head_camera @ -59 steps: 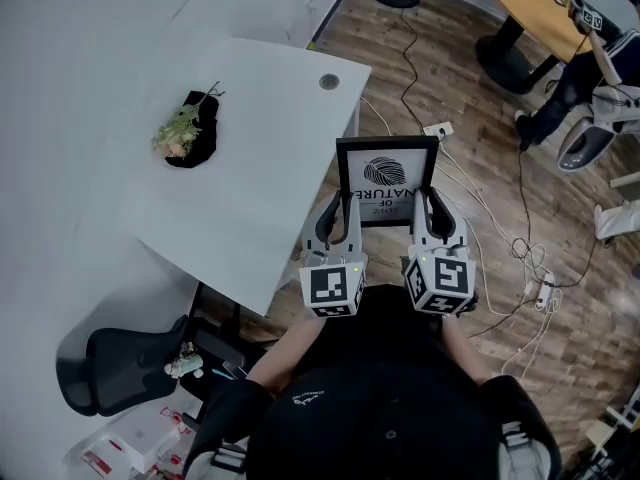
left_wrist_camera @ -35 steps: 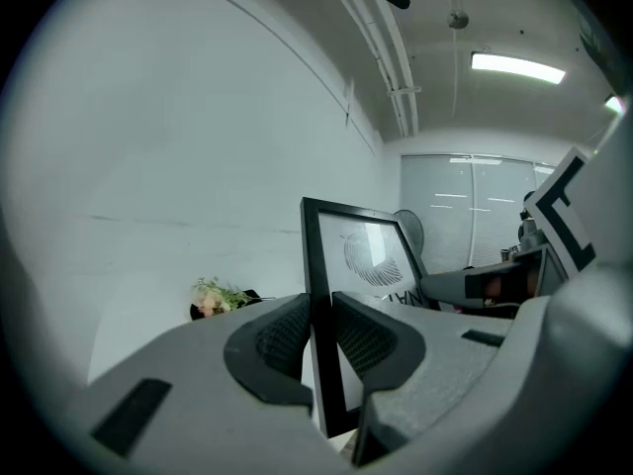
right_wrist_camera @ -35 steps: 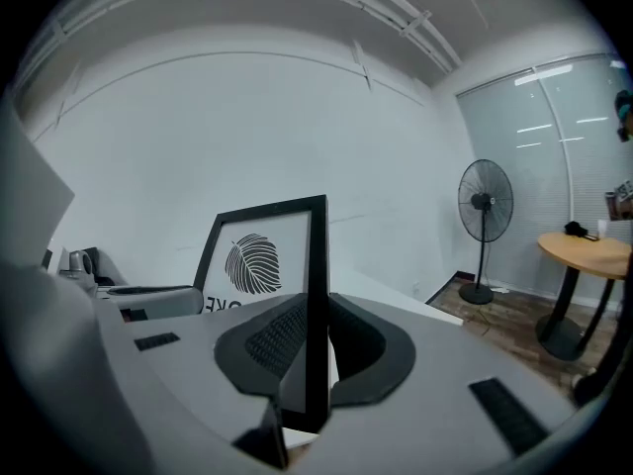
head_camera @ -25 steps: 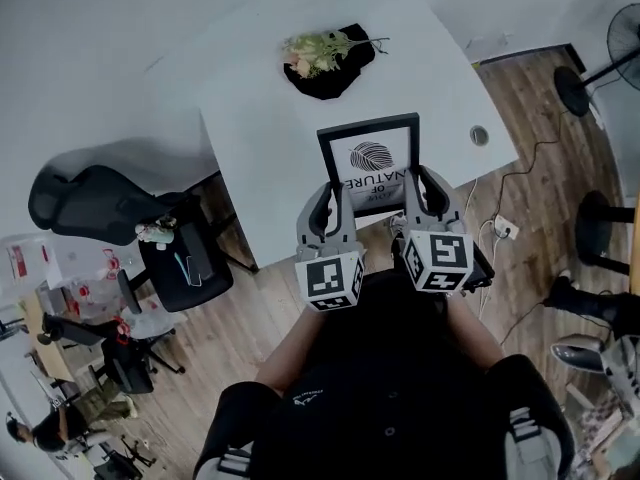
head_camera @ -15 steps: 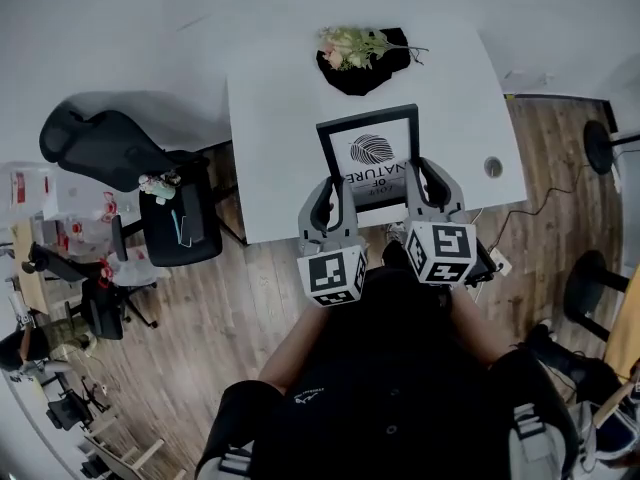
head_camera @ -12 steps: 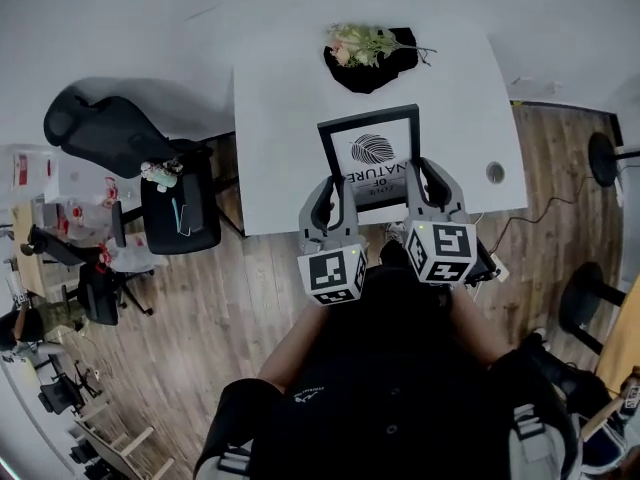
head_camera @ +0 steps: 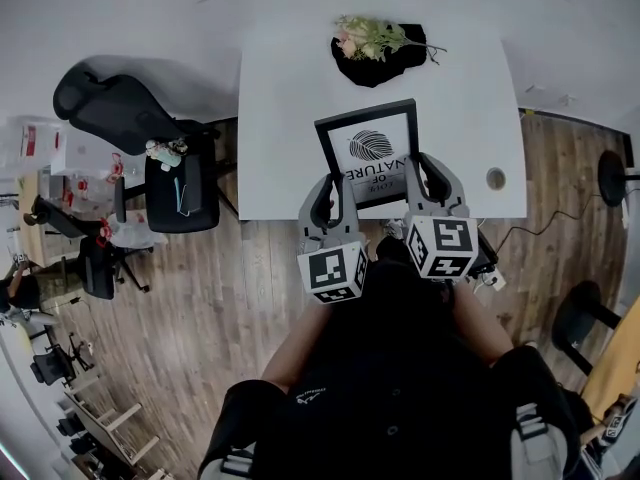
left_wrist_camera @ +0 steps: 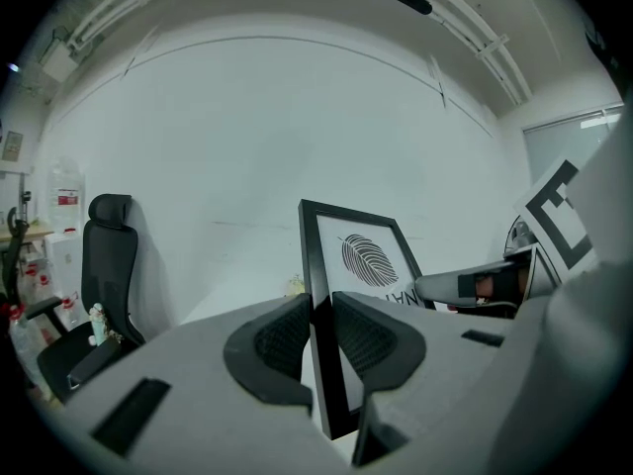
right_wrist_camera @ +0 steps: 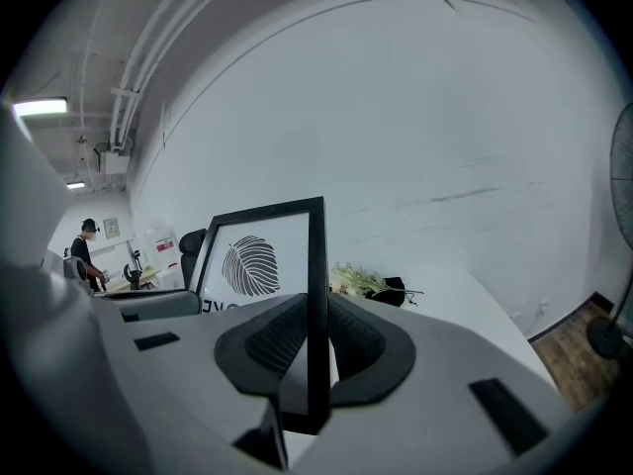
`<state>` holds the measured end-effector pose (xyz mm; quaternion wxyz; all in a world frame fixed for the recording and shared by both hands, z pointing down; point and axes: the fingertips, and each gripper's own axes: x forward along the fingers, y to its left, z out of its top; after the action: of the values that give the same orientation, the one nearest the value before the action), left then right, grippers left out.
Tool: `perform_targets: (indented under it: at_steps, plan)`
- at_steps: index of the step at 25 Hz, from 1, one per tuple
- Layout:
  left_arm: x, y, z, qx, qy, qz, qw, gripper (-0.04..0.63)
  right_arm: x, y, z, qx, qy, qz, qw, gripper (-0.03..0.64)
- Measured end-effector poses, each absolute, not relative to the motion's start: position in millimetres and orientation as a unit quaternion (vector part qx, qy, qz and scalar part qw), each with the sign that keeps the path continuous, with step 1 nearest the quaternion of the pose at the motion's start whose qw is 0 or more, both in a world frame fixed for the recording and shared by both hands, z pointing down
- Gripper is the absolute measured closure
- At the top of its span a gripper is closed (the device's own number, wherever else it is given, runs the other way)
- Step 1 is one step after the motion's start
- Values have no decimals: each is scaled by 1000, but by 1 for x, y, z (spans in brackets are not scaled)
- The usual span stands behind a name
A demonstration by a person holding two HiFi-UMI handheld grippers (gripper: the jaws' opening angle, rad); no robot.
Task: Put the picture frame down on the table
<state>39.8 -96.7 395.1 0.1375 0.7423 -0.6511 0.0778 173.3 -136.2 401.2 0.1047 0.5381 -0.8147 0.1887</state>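
We hold the frame (head_camera: 368,153) upright between both tools. The left hand-held gripper (left_wrist_camera: 318,339) is clamped on its left rail and the right hand-held gripper (right_wrist_camera: 315,354) on its right rail, with the pads tight against the black moulding in each gripper view. In the head view the frame hangs over the near middle of the counter (head_camera: 285,98), leaf print facing us. We cannot tell whether its lower edge touches the top yet.

The step in hand, as we judge it, is the lowering. We should bring both tools down together so the rails are level and land the lower edge on bare counter a little in from the near edge. The jaws should loosen only once the frame bears its own weight or lies flat — an uneven release could let it twist or tip.

Little crowds the spot. The flowers (head_camera: 372,38) on their black cloth (head_camera: 400,63) sit at the far edge, well apart from the frame. A round hole (head_camera: 496,178) lies by the near right corner — best to stay left of it. A chair (head_camera: 150,168) stands off the left side, out of the way.
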Motion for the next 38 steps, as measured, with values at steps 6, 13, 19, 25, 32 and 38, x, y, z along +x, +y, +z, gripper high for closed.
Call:
perform_targets:
  at_steps: [6,13,19,25,32,38]
  plan:
    - [46,-102,403,739,-652,82,151,517,180,-141,409,534,-814,197,117,552]
    - [51,-121,424,749,-631,94,176,517,186,-154,430,545,-797,223,137,552]
    - [47,-141,448,757,-612,111,202,517,184,-169,457,552,-778,259,152,552]
    - [31,-161,469,758,-596,129,230,517,169,-184,478,554,-763,286,170,551]
    - [19,-178,502,756,-578,150,269,517,158,-196,508,557,-744,315,192,551]
    - [14,-190,528,751,-567,166,295,517,154,-206,534,556,-730,335,212,551]
